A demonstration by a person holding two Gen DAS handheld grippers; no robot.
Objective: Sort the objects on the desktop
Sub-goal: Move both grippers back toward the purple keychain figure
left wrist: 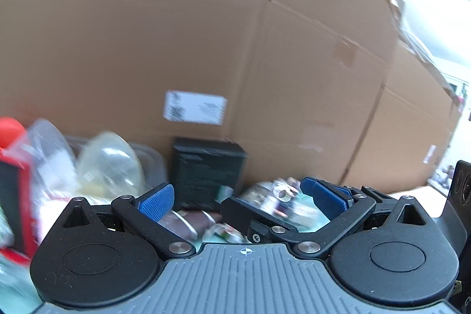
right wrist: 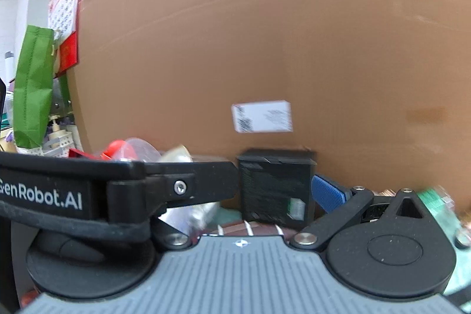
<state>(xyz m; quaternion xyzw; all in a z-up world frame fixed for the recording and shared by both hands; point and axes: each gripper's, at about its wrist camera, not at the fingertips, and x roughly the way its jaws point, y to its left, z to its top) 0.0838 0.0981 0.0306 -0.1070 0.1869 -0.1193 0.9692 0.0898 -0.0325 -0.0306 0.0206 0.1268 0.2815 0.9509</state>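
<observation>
My left gripper [left wrist: 240, 200] is open and empty, its blue pads [left wrist: 157, 200] wide apart above a cluttered desk. A black box [left wrist: 209, 172] stands upright against the cardboard, just beyond the fingers. A brown striped object [left wrist: 191, 221] lies below the gripper, blurred. My right gripper [right wrist: 259, 193] is open; only its right blue pad [right wrist: 328, 194] shows, the left is hidden behind the left gripper's body [right wrist: 117, 187]. The black box [right wrist: 275, 187] stands between the fingers' line, further off.
Large cardboard boxes [left wrist: 176, 34] wall off the back. Clear plastic bags [left wrist: 109, 164] and a red item [left wrist: 11, 128] lie at left. Small printed packets [left wrist: 279, 196] lie at right. A green bag [right wrist: 32, 90] hangs at far left in the right wrist view.
</observation>
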